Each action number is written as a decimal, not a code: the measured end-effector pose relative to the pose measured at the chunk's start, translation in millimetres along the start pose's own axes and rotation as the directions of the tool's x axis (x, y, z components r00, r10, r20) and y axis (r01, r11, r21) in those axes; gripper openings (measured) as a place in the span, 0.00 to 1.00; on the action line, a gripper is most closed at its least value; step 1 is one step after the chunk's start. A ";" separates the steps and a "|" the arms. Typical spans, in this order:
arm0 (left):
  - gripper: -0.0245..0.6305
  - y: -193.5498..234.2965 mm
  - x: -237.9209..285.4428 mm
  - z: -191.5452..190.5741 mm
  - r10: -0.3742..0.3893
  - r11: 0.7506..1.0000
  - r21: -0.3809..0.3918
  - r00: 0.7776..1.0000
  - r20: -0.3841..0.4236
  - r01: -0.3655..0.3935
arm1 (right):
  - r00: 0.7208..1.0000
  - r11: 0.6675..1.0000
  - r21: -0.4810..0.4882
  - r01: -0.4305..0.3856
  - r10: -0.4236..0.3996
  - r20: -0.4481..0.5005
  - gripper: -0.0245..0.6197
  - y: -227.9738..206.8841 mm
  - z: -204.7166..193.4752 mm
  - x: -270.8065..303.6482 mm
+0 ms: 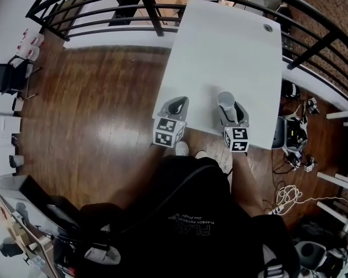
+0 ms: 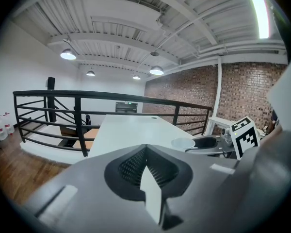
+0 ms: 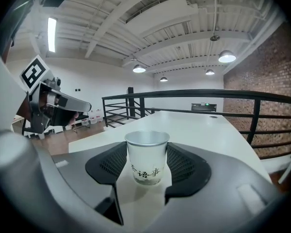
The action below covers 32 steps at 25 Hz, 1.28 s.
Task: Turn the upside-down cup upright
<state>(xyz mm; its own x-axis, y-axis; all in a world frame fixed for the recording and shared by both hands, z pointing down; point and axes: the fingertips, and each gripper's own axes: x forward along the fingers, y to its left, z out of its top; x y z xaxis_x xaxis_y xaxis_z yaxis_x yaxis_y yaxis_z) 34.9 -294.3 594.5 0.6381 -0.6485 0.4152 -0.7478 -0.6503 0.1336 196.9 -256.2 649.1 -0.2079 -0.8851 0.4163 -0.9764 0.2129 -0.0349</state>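
Since the cup stands mouth-up, clamped by the right gripper — flip looks done — only letting go remains; left gripper sits closed, empty.

The right claw grips a paper cup by its sides, with the dark ribbed pads tight against either wall. The cup stands upright, mouth up, with dark characters printed low on its wall, over the white desk. At far left hangs the left claw, well apart. A black railing runs beyond the desk.
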 end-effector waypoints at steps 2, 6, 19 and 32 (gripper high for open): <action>0.03 -0.7 0.4 2.0 -0.002 1.000 -0.009 1.000 0.003 0.002 | 1.000 1.000 -0.013 0.001 -0.001 -0.008 0.46 -0.2 -4.9 -1.6; 0.03 -0.7 -1.2 7.0 -0.002 1.000 -0.007 1.000 0.012 0.002 | 1.000 1.000 -0.021 0.005 -0.006 -0.022 0.47 3.6 -14.4 -6.9; 0.03 -15.6 2.2 8.9 -0.023 1.000 0.009 1.000 0.011 0.023 | 0.999 1.000 -0.008 0.006 -0.006 -0.051 0.65 2.3 -23.2 -10.5; 0.03 -34.4 3.7 2.8 -0.015 0.998 -0.068 0.999 0.028 0.016 | 0.995 0.993 -0.104 0.059 -0.050 0.090 0.39 0.8 22.7 -67.3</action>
<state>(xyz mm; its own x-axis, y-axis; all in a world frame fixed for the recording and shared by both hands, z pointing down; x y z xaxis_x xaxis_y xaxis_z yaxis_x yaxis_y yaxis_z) 63.5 -275.4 589.0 0.6538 -0.6499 0.3875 -0.7480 -0.6326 0.2011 208.8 -205.8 600.4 -0.1633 -0.9281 0.3345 -0.9757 0.2022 0.0847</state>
